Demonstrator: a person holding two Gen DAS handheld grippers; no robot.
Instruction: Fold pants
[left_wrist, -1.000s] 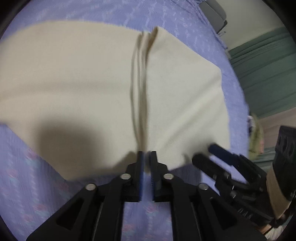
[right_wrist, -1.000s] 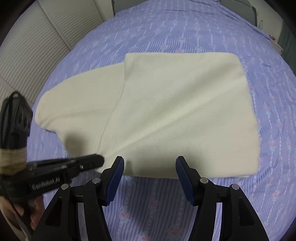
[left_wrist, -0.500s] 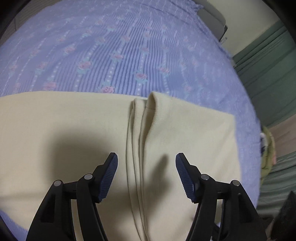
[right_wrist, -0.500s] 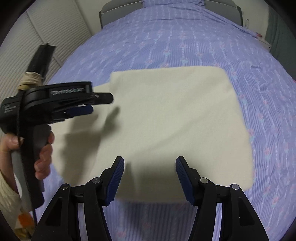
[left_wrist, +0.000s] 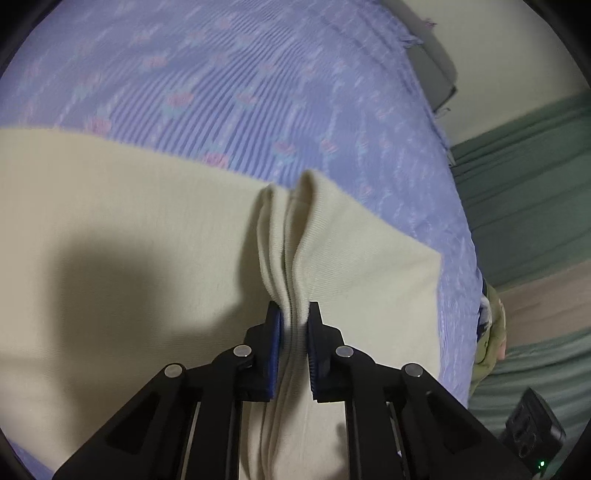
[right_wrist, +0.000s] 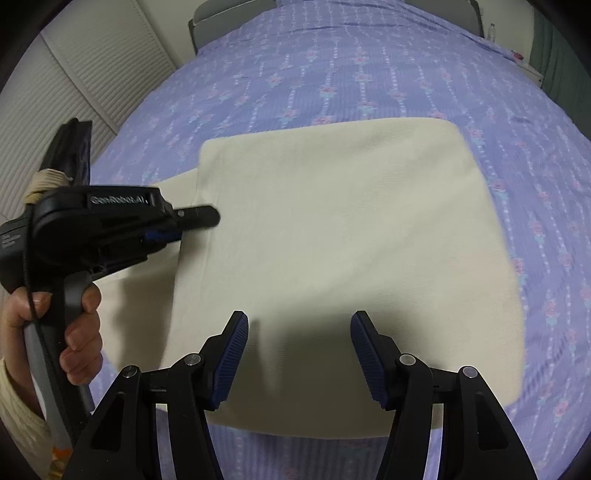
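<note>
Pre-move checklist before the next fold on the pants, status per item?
1. Left gripper shut on the pants: ok. Its jaws have just been closing and now pinch a raised ridge of stacked fabric layers.
2. All layers caught in that pinch: cannot tell; the bottom of the ridge is hidden between the pads.
3. Right gripper has a hold: not ok. Jaws stand open above the near part of the cloth, nothing between the pads.
4. Pants lying flat on the bedspread: ok apart from the pinched ridge.
5. Bed beyond the far edge free for the fold: ok, only bedspread shows there.
6. Grippers apart from each other: ok in the right wrist view.
</note>
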